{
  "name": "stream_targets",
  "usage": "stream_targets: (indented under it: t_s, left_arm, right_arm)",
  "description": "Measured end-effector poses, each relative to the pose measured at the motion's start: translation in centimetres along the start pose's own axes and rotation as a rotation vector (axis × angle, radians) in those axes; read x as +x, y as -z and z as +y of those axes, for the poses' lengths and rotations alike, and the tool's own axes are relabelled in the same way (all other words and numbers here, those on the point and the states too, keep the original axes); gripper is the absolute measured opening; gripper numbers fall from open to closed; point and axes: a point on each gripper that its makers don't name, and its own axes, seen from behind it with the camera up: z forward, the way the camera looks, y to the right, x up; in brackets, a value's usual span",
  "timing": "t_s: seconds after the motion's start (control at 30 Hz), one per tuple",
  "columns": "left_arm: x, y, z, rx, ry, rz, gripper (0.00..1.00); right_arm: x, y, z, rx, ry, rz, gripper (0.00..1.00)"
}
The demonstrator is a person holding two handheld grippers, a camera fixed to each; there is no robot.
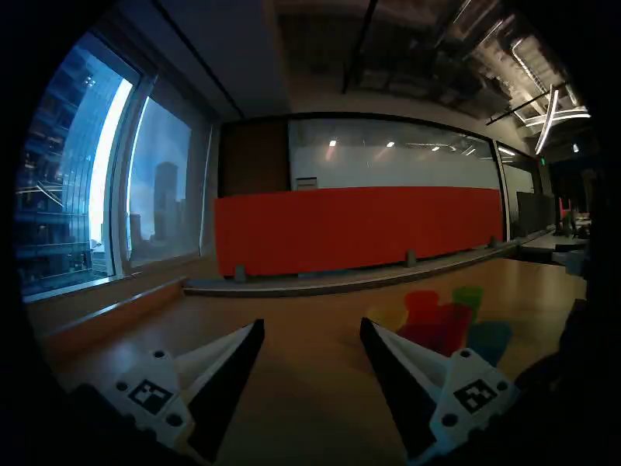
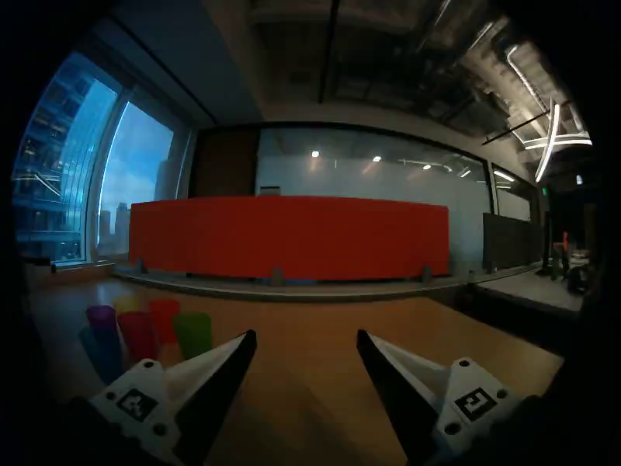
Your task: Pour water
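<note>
Wooden table (image 1: 310, 291) is carrying a cluster of coloured plastic cups (image 1: 438, 322), all standing upright with their long axes vertical. Over it the left gripper (image 1: 311, 322) is holding its fingers spread wide with nothing between them, the cups sitting just beyond its right-hand finger. Likewise the right gripper (image 2: 306, 334) is gaping empty, with the cups (image 2: 147, 330) off past its left-hand finger.

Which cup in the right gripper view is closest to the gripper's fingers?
The green cup, at the cluster's right edge beside the right hand-held gripper; the other cups sit farther left.
</note>
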Motion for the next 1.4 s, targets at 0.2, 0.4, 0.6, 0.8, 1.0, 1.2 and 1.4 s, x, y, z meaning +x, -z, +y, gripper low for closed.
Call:
stream_targets:
  t_s: [0.2,0.4,0.6,0.8,1.0,1.2,1.4]
  left_arm:
    - [1.1,-0.6,-0.7,0.008,0.027,-0.023,0.91]
    - [3.2,-1.2,-0.9,0.002,0.027,-0.037,0.91]
    - [6.4,-2.0,-0.5,-0.020,0.040,-0.038,0.91]
    - [9.7,-2.7,-0.5,-0.041,0.058,-0.044,0.91]
    - [12.9,-3.1,-0.3,-0.078,0.074,-0.050,0.91]
    - [15.3,-3.1,0.5,-0.138,0.076,-0.061,0.91]
    - [16.7,-2.9,1.6,-0.198,0.076,-0.056,0.91]
  right_arm:
    - [3.3,0.0,0.2,0.006,0.008,0.001,1.00]
    - [6.6,-0.1,0.2,0.023,0.009,-0.014,1.00]
    - [9.8,-0.8,-0.2,0.048,-0.015,-0.032,1.00]
    - [12.5,-1.5,-0.3,0.067,-0.053,-0.053,1.00]
    - [14.9,-1.8,-0.5,0.095,-0.074,-0.080,1.00]
    - [16.5,-1.8,-0.9,0.120,-0.074,-0.081,1.00]
    - [17.0,-1.7,-1.6,0.155,-0.054,-0.087,1.00]
